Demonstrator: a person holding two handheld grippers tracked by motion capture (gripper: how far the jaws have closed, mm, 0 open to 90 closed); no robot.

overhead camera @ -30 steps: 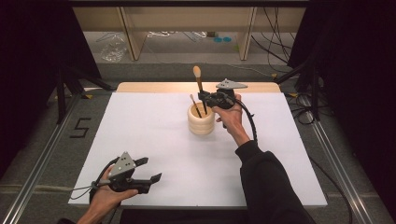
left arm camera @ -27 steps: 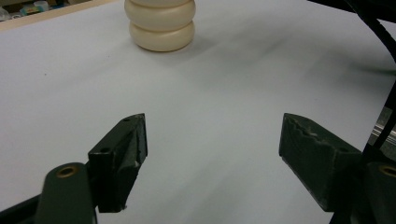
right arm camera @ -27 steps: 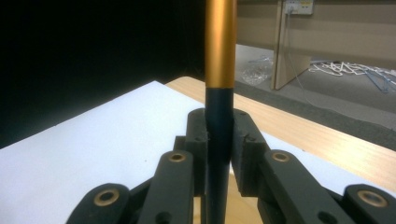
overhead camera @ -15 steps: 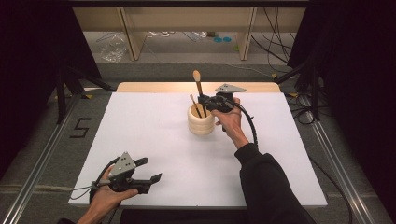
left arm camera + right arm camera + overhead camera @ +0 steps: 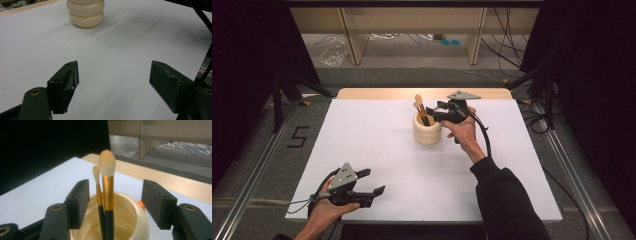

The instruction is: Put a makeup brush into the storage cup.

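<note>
Makeup brushes [image 5: 107, 185] stood upright in cream holder [image 5: 427, 131], right gripper [image 5: 115, 200] at 3 o'clock, jaws just opened around them, left gripper [image 5: 371, 184] wide, empty.

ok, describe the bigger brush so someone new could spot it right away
On the white table, find the cream ribbed cup near the far edge. Two makeup brushes stand upright in it, between the open right tongs. The bigger brush has a wide gold band, black handle and a fuller, taller pale tip; the thin brush beside it is shorter and slimmer.
</note>
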